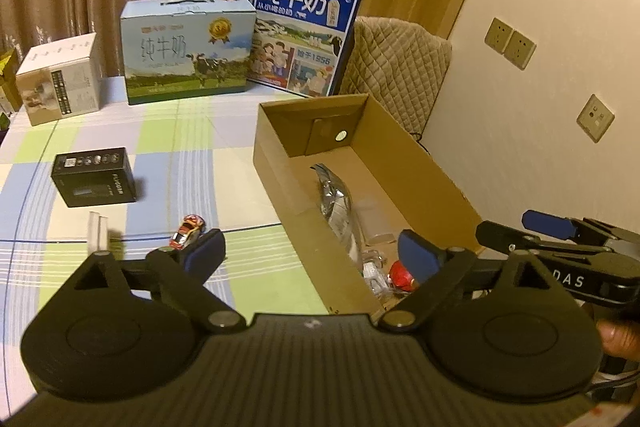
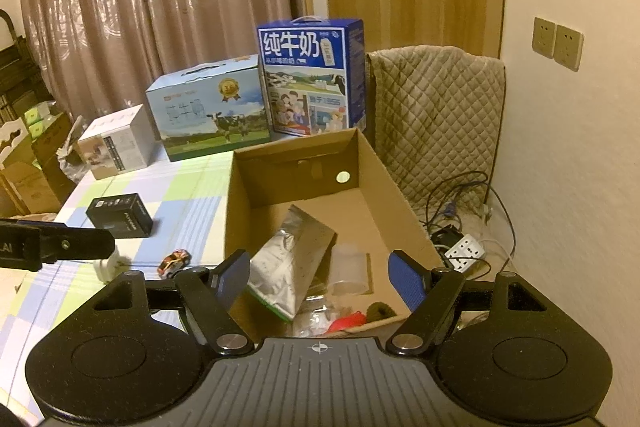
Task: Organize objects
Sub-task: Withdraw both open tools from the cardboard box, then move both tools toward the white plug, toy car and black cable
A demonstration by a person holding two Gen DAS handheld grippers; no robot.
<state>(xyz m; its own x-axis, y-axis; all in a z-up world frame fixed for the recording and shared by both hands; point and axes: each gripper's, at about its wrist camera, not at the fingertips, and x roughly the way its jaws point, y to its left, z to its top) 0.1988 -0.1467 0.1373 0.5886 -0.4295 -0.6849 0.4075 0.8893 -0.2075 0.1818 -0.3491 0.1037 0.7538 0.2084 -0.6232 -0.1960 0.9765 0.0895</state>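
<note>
Matt cardboard box (image 2: pixel 400 195), shiny foil pouch (image 2: pixel 288 267) — glossy printed milk cartons (image 2: pixel 312 75)

Open-topped cardboard box (image 2: pixel 384 163) reachable from above, milk cartons (image 2: pixel 312 75) blocking behind

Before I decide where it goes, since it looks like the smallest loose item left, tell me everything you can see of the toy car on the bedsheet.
The toy car is a small racing-style model, red, white and orange with dark windows, glossy like painted plastic or metal. It sits upright on its wheels on the checked sheet, outside the cardboard box and on the near side of the black box. A white cylinder lies close by. Nothing touches the car except the sheet. Finer markings are too blurred to read.
</note>
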